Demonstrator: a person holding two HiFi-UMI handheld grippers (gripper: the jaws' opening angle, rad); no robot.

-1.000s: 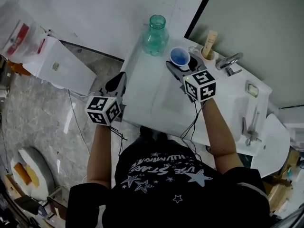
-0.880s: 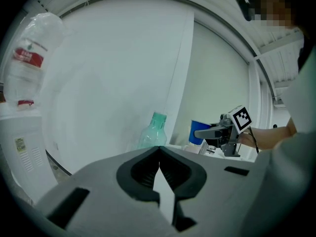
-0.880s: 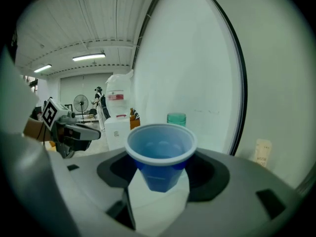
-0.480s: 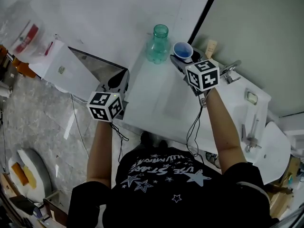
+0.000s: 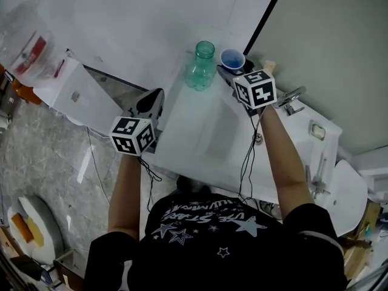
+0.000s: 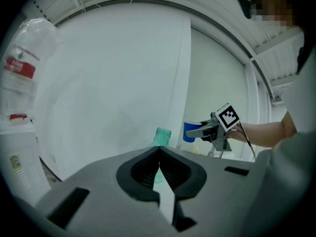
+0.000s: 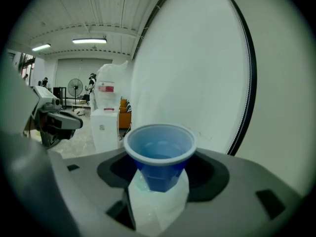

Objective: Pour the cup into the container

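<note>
A blue cup (image 5: 232, 59) with liquid in it hangs in the air just right of the green bottle (image 5: 200, 65), which stands at the far edge of the white table (image 5: 200, 132). My right gripper (image 5: 228, 71) is shut on the cup's lower body. In the right gripper view the cup (image 7: 159, 147) sits upright between the jaws of the right gripper (image 7: 159, 179). My left gripper (image 5: 154, 97) hovers at the table's left edge, jaws shut and empty. In the left gripper view the left gripper (image 6: 159, 154) points at the bottle (image 6: 160, 137), with the cup (image 6: 190, 131) to the bottle's right.
A white box (image 5: 79, 90) and a plastic bag (image 5: 30, 53) stand left of the table. A metal fitting (image 5: 291, 96) and a wooden piece (image 5: 268, 66) lie right of the cup. A wall with a dark vertical strip (image 5: 264, 23) rises behind the bottle.
The right gripper has carried the cup up off the table and toward the bottle. The left gripper has risen a little beside the table's edge.
</note>
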